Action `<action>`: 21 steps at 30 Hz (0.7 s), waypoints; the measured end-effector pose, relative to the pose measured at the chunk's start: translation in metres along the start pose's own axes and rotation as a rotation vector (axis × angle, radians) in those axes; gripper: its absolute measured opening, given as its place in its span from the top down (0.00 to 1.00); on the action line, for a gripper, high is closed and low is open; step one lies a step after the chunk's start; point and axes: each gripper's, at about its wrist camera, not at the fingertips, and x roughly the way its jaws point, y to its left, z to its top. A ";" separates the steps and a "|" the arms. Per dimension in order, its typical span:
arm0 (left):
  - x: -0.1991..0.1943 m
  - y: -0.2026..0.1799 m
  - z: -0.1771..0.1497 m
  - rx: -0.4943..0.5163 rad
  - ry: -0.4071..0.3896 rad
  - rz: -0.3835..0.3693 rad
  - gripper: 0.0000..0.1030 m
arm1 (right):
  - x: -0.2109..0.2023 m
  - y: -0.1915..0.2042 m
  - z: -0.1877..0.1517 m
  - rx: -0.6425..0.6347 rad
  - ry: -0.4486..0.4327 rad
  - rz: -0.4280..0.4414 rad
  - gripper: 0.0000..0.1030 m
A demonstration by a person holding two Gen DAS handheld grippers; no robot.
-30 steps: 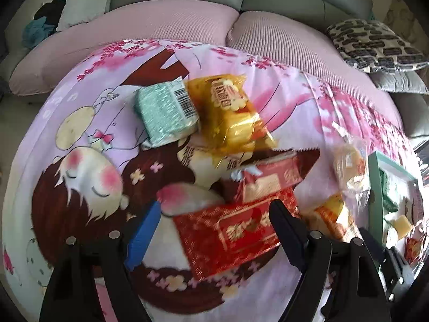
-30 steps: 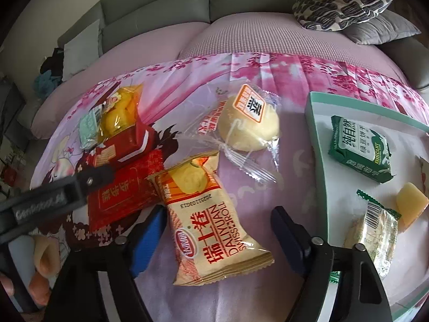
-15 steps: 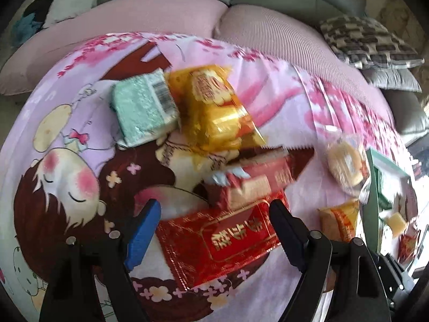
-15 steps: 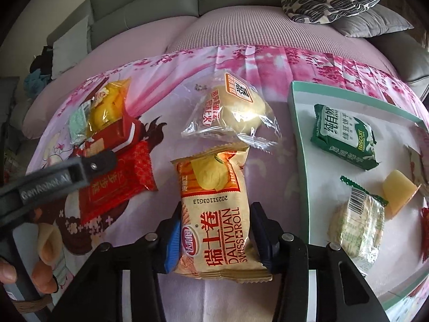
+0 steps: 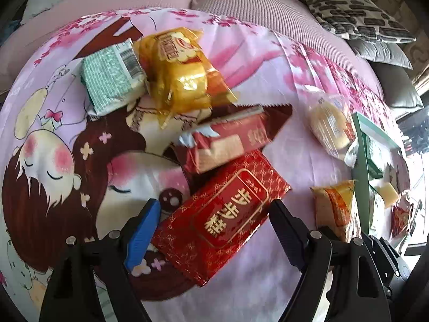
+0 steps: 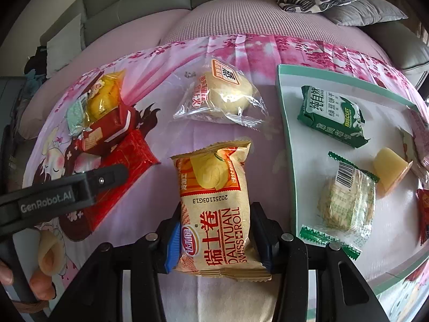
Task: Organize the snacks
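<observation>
We saw our right tool (image 6: 215,237) clamped on the lower half of a beige Swiss roll packet (image 6: 214,204), both fingers pressing its sides, on a pink cartoon-printed cloth (image 6: 219,53) draped over a sofa. Just right of the packet lay a green-rimmed tray (image 6: 285,134) holding a green biscuit pack (image 6: 331,116), a clear cracker pack (image 6: 346,201) and a yellow jelly cup (image 6: 388,171). A clear-wrapped bun (image 6: 228,94) lay beyond the packet. Our left tool (image 5: 214,230) stood open, its fingers either side of a red foil packet (image 5: 222,217), not visibly touching it. Behind lay a dark red packet (image 5: 228,139), a yellow packet (image 5: 182,77) and a pale green packet (image 5: 112,80).
</observation>
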 end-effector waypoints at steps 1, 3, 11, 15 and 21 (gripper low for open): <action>0.001 -0.002 -0.001 0.005 0.008 0.004 0.19 | 0.000 0.000 0.000 0.000 0.001 0.000 0.52; 0.003 -0.006 -0.002 0.017 0.020 0.015 0.19 | -0.001 -0.001 -0.001 0.001 0.004 0.000 0.52; 0.017 -0.037 -0.005 0.088 0.039 0.072 0.19 | -0.001 0.000 -0.003 -0.003 0.015 -0.005 0.52; 0.026 -0.046 -0.001 0.090 0.033 0.095 0.19 | -0.001 -0.001 -0.004 -0.004 0.017 -0.004 0.52; 0.035 -0.052 0.014 0.105 -0.008 0.123 0.19 | -0.001 -0.001 -0.004 -0.005 0.018 -0.003 0.52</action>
